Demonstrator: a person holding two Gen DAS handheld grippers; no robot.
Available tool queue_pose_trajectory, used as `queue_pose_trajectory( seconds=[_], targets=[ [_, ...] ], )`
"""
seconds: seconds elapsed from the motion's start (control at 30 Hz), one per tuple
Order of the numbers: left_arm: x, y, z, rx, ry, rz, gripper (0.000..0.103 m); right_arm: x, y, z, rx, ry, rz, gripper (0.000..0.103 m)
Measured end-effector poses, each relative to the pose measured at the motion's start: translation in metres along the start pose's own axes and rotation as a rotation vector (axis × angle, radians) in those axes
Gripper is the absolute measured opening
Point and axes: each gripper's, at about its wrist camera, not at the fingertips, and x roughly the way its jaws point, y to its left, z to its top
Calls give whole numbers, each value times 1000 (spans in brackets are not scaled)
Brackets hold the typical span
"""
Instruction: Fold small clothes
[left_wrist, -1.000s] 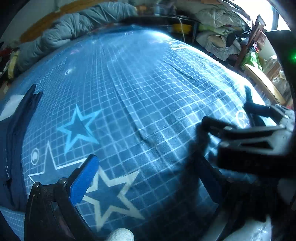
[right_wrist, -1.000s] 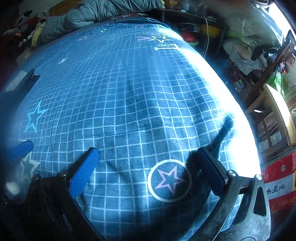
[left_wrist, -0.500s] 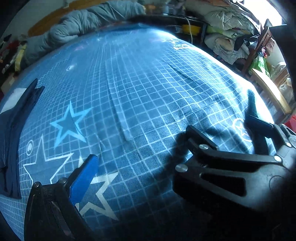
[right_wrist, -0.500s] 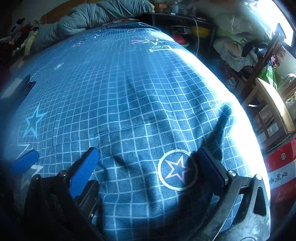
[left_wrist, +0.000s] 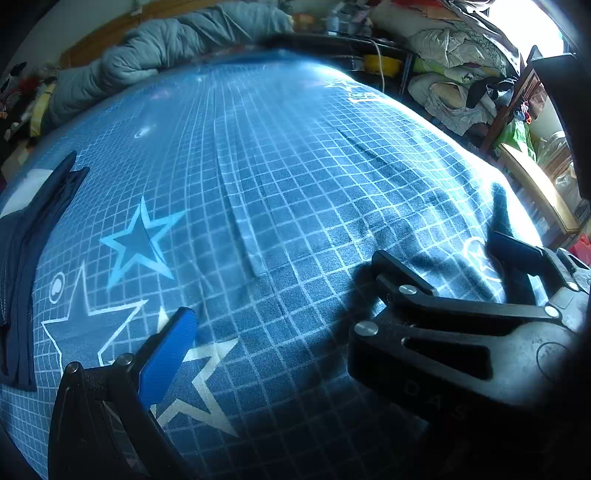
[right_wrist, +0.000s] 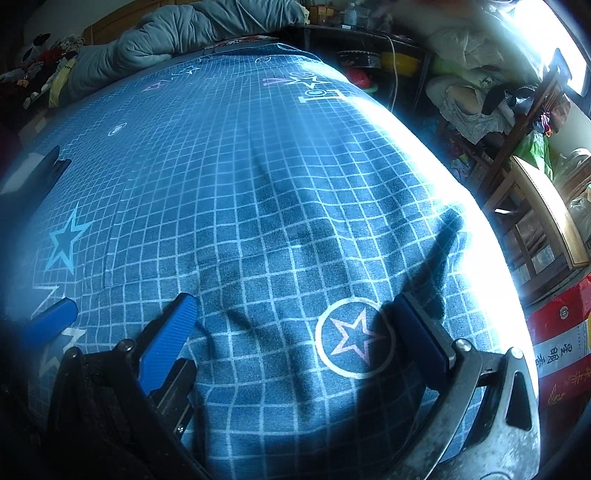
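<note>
A dark navy garment (left_wrist: 22, 258) lies flat at the far left of the bed, on the blue grid sheet (left_wrist: 295, 166) printed with stars. In the right wrist view it is a dark shape (right_wrist: 33, 177) at the left edge. My left gripper (left_wrist: 295, 317) hovers low over bare sheet, well right of the garment. Its left blue pad (left_wrist: 166, 354) stands wide, and its right finger is hidden behind my right gripper (left_wrist: 458, 258), which crosses in from the right. My right gripper (right_wrist: 295, 332) is open over a circled star (right_wrist: 354, 339), holding nothing. The left gripper's pad (right_wrist: 51, 325) shows beside it.
A grey duvet (left_wrist: 166, 55) is bunched at the far end of the bed. Piled laundry and shelves (right_wrist: 472, 99) crowd the far right. A wooden stand (right_wrist: 543, 221) and a red box (right_wrist: 557, 332) sit below the bed's right edge (right_wrist: 480, 266).
My right gripper has slid leftward, close beside the left one, and now covers the left gripper's right finger. Both cameras have drifted a little over the sheet. Nothing was picked up.
</note>
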Motion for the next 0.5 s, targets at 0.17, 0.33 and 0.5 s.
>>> queue_pose_trajectory(
  seconds=[0.17,0.33,0.5],
  targets=[
    [0,0,1,0,0,0,103,0,0,0,0,0,0,103],
    [0,0,1,0,0,0,103,-1,1,0,0,0,0,103],
    [0,0,1,0,0,0,103,0,1,-1,0,0,0,103]
  ],
)
